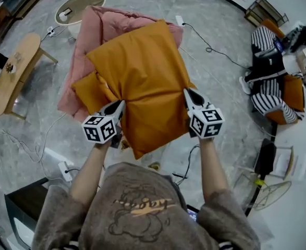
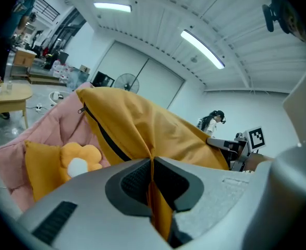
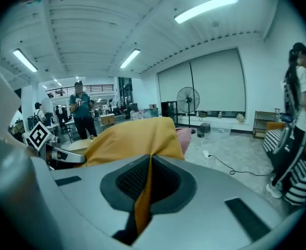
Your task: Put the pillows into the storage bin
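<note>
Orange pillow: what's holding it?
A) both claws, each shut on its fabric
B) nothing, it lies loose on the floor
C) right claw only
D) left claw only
A: each gripper view shows a fold of the orange pillow pinched between closed jaws, in the left claw and in the right claw. The head view shows the two claws at the pillow's two near corners.

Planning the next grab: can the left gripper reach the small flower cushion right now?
Probably not yet: the left gripper is shut on the big orange pillow. The flower cushion itself lies in the open against the pink pillow.
</note>
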